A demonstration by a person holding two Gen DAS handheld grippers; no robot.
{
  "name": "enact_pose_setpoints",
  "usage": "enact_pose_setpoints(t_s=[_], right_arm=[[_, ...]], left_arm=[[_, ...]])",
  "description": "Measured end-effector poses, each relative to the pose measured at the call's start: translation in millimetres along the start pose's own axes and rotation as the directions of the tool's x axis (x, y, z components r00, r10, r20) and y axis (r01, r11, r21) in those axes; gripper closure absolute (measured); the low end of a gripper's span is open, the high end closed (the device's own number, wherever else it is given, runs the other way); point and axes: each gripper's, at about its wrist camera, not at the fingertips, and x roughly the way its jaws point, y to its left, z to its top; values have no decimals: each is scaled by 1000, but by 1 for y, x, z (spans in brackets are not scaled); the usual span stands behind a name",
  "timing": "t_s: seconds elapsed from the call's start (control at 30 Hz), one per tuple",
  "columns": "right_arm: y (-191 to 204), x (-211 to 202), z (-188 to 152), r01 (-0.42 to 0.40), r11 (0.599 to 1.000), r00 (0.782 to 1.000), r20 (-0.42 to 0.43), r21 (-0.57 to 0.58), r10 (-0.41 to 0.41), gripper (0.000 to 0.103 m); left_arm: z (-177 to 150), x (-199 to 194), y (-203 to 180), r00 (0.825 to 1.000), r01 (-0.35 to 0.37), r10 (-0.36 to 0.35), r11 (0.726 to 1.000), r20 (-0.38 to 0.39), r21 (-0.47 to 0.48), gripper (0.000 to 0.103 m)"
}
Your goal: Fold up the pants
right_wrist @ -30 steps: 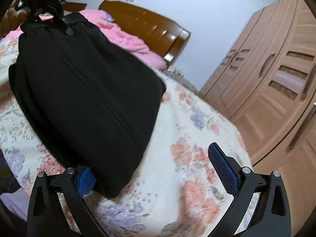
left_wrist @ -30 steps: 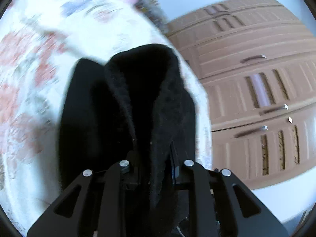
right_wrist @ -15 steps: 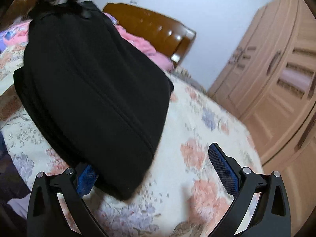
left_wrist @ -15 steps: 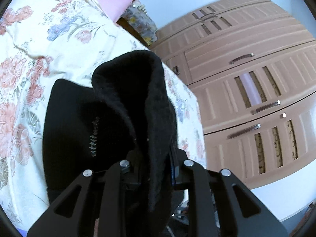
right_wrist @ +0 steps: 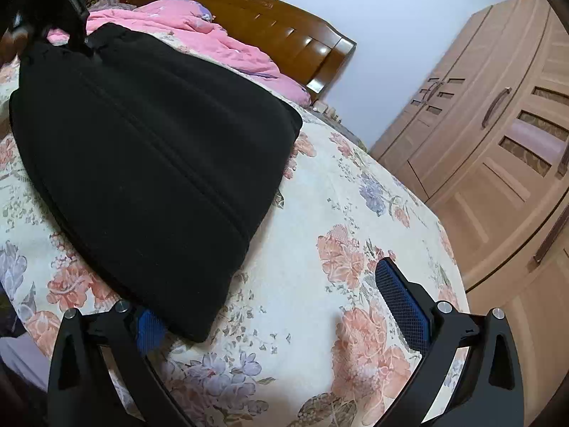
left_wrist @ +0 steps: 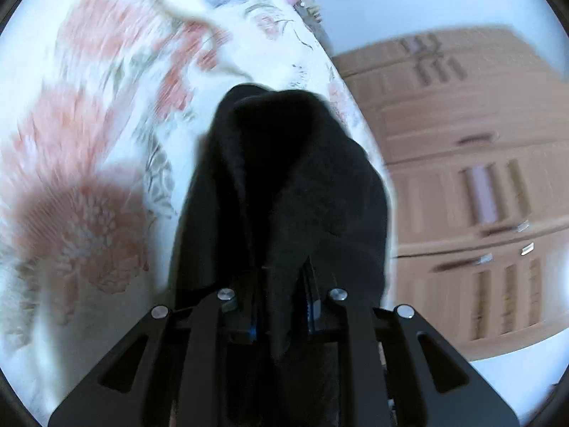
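Because the fold requires one edge to be carried over the rest of the garment, the black pants (right_wrist: 149, 163) lie doubled on the floral bedspread (right_wrist: 320, 213), on the side away from the wardrobe (right_wrist: 498, 142), with their far edge raised off the bedspread by the left tool (right_wrist: 76, 35). In the left wrist view, the left tool (left_wrist: 281, 306) is closed on a thick fleecy fold of the pants (left_wrist: 284, 185). The right tool (right_wrist: 274, 302) stands wide open and grips nothing; its left pad (right_wrist: 149, 327) sits under the near hem, its right pad (right_wrist: 402, 302) clear above the bedspread toward the wardrobe.
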Motion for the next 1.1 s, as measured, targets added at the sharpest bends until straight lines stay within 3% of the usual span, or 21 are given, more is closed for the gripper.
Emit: enact_pose_setpoints(t_s=[0.2, 0.3, 0.33, 0.37, 0.4, 0.5, 0.57, 0.6, 0.63, 0.67, 0.73, 0.77, 0.8, 0.83, 0.87, 0.9, 0.93, 0.97, 1.0, 1.07, 1.1], right_arm=[[4, -3, 0, 24, 1000, 1000, -9, -3, -24, 5], [3, -2, 0, 15, 1000, 1000, -12, 5, -15, 5], [5, -4, 1, 26, 1000, 1000, -7, -13, -26, 5], [7, -5, 1, 29, 999, 1000, -3, -23, -29, 5], [6, -6, 1, 21, 999, 1000, 1, -27, -21, 5], [3, -8, 3, -24, 999, 1000, 13, -38, 24, 5], [-2, -14, 2, -125, 991, 992, 27, -53, 127, 5], [-6, -19, -1, -161, 985, 986, 41, -57, 163, 5], [-13, -26, -5, -236, 971, 969, 58, -50, 238, 5], [-21, -31, -8, -299, 954, 951, 75, -34, 300, 5], [-52, -41, -13, -453, 888, 886, 150, 74, 439, 5], [-64, -41, -12, -496, 860, 863, 174, 120, 474, 5], [-78, -37, -9, -547, 819, 833, 200, 172, 515, 5], [-93, -28, -1, -596, 771, 802, 218, 224, 556, 5], [-102, -19, 8, -615, 746, 788, 228, 256, 571, 5], [-107, -10, 19, -630, 727, 776, 240, 273, 583, 5], [-110, 3, 33, -663, 697, 749, 254, 275, 612, 5], [-107, 14, 47, -685, 679, 728, 258, 263, 635, 5], [-103, 22, 57, -706, 665, 708, 259, 243, 657, 5], [-85, 44, 77, -788, 584, 616, 213, 195, 759, 5], [-73, 52, 83, -802, 567, 596, 173, 189, 784, 5]], left_arm=[[-7, -31, -57, 998, -33, 23, 986, 59, 166, 86], [-4, -15, -21, 995, -103, 102, 990, 24, 97, 86], [-4, -10, -3, 997, -81, 80, 995, 14, 58, 86], [-6, -10, 15, 999, 24, -24, 1000, 21, 6, 86], [-7, -12, 16, 999, 44, -44, 999, 29, 4, 86], [-13, -15, 9, 998, 11, -14, 999, 58, 41, 76], [-18, -20, -13, 992, -103, 95, 990, 84, 95, 55], [-22, -29, -31, 974, -202, 185, 971, 133, 131, 45], [-26, -40, -48, 931, -330, 294, 931, 218, 154, 17], [-30, -50, -59, 880, -430, 373, 889, 294, 157, 5], [-41, -67, -87, 739, -614, 505, 777, 447, 137, 5], [-50, -71, -105, 701, -647, 503, 746, 506, 156, 5], [-58, -69, -120, 713, -636, 465, 744, 524, 204, 5], [-64, -62, -134, 745, -606, 423, 752, 516, 258, 5], [-73, -45, -150, 798, -555, 369, 758, 476, 343, 4], [-78, -31, -159, 831, -521, 341, 751, 439, 404, 4], [-83, -15, -167, 855, -497, 325, 736, 403, 460, 4], [-86, 9, -173, 862, -498, 342, 706, 374, 503, 4], [-87, 22, -172, 856, -512, 365, 687, 365, 515, 4], [-85, 47, -160, 830, -557, 436, 654, 347, 512, 5], [-83, 49, -147, 814, -581, 472, 644, 340, 497, 6]])
